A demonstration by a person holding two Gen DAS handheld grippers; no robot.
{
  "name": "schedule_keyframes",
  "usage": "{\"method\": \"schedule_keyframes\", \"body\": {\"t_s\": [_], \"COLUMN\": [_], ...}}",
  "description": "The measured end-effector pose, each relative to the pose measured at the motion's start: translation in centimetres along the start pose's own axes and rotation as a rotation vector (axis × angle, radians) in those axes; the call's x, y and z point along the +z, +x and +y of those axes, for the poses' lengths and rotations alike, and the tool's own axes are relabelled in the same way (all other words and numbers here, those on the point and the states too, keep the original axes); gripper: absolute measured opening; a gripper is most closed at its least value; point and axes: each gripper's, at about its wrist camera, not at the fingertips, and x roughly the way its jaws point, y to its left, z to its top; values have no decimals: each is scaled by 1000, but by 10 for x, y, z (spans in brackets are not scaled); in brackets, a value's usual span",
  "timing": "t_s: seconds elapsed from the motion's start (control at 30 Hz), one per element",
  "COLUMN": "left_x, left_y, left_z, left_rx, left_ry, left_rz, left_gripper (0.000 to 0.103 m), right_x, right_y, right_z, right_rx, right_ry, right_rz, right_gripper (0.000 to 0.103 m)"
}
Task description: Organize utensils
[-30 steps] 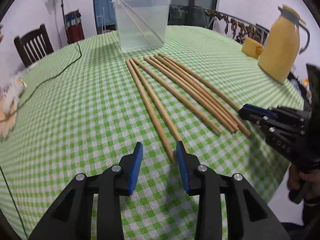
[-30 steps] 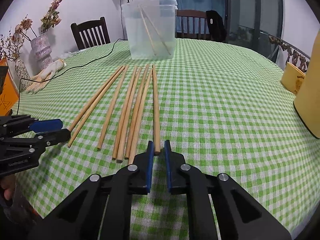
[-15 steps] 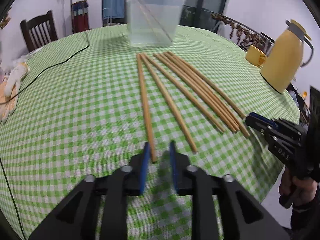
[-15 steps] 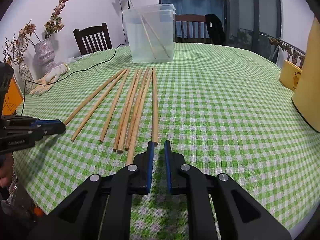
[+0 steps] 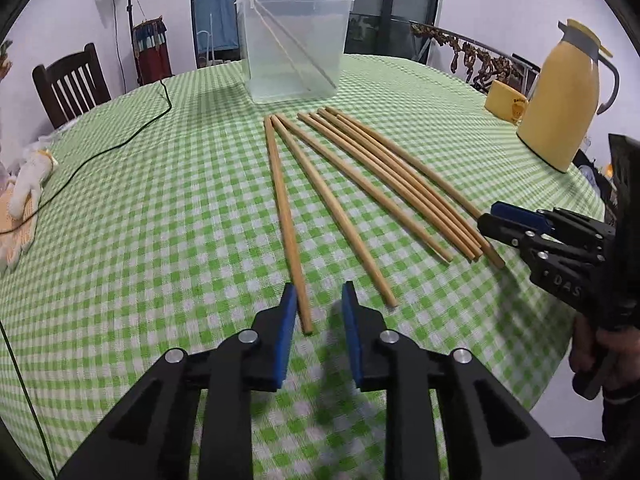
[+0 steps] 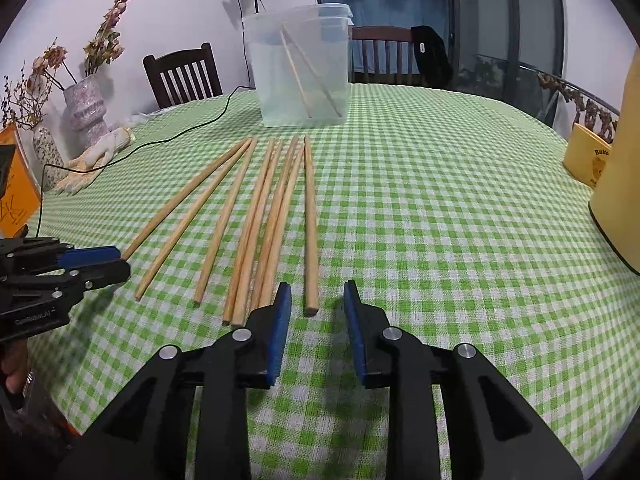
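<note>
Wooden chopsticks [image 6: 308, 220] lie fanned mid-tabletop, near ends toward its near edge. Left gripper [image 5: 318, 312] is closing around the leftmost tip; right gripper [image 6: 314, 308], opening, straddles the rightmost. Centre each tip before clamping.

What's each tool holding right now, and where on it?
Nothing is held. The left tool is closing around the near end of the leftmost chopstick, not yet pinching it. The right tool is opening around the rightmost chopstick.
</note>
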Motion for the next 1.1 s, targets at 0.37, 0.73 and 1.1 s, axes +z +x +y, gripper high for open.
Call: {"method": "schedule_keyframes", "body": {"t_s": [0.37,0.73,1.1], "left_x": [-5,-5,24], "left_y": [-13,-79,-139], "left_z": [14,16,27], "left_rx": [22,53,43], "left_ry": [-52,-66,-69], "left_rz": [-6,-156,-292], "left_gripper": [1,1,0], "right_x": [0,7,39], "right_y": [-8,-66,-122], "right_z": [7,12,17], "right_rx": [-13,-28,21], "right_ry": [-34,-77,-99], "right_rz": [-26,-167,-296], "right_gripper": [7,6,6]}}
